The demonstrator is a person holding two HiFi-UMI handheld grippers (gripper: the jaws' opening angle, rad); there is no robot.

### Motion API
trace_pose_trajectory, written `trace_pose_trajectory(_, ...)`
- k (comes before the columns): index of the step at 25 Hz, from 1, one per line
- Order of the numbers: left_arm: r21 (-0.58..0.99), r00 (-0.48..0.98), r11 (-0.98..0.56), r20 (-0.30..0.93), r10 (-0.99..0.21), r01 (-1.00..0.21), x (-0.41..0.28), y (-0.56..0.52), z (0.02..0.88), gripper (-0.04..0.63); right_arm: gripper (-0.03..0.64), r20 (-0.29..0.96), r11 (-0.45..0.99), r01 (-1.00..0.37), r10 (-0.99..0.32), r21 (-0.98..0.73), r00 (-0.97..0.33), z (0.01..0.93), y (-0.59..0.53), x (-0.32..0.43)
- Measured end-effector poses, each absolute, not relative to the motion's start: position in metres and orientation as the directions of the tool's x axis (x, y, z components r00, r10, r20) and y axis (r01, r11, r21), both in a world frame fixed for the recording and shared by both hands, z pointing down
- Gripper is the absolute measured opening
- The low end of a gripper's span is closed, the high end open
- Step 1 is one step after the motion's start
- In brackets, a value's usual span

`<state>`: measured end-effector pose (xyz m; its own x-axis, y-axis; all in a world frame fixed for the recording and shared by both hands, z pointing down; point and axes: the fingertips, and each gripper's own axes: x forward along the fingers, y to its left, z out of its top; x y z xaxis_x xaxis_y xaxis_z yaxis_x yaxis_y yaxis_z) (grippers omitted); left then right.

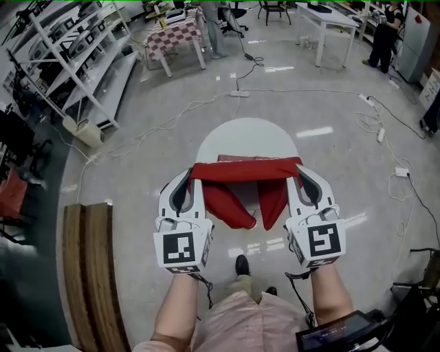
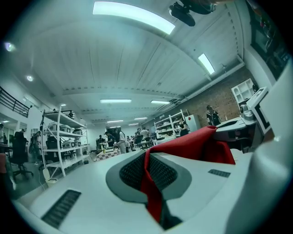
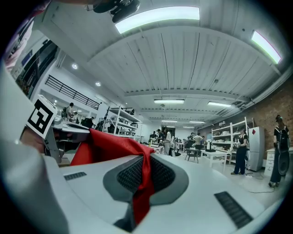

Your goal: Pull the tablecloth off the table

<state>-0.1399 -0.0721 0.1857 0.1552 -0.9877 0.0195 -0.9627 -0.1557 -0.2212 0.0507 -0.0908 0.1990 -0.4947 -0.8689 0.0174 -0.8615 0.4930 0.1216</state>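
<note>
The red tablecloth [image 1: 246, 170] is lifted off the round white table [image 1: 247, 135] and stretched in a band between my two grippers, with two folds hanging down below it. In the head view my left gripper [image 1: 187, 181] is shut on the cloth's left end and my right gripper [image 1: 301, 176] on its right end. The left gripper view shows red tablecloth [image 2: 192, 144] pinched between the shut jaws of the left gripper [image 2: 147, 165]. The right gripper view shows the same: tablecloth [image 3: 110, 146] clamped in the right gripper [image 3: 143, 169]. Both grippers are held in front of the table's near edge.
A wooden bench [image 1: 93, 275] stands at my lower left. White shelving [image 1: 69, 62] lines the left side, and a checkered table [image 1: 175, 38] and a long white table [image 1: 330, 20] stand farther back. Cables [image 1: 385, 124] trail across the floor. A dark device [image 1: 337, 333] sits at the lower right.
</note>
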Motion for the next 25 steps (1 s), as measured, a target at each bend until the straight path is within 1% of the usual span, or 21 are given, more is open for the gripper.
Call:
trace_pose_trajectory(19, -0.216, 0.117, -0.11, -0.019, -0.993, -0.97, -0.108, 0.018, 0.161, 0.032, 0.028, -0.008, 0.525, -0.842, -0.848, 0.123, -0.529, 0.181, -0.008, 0.082)
trace_pose_trajectory(25, -0.214, 0.106, -0.097, -0.032, -0.994, -0.972, -0.107, 0.047, 0.153, 0.032, 0.028, -0.019, 0.533, -0.837, -0.842, 0.126, -0.539, 0.172, 0.017, 0.083)
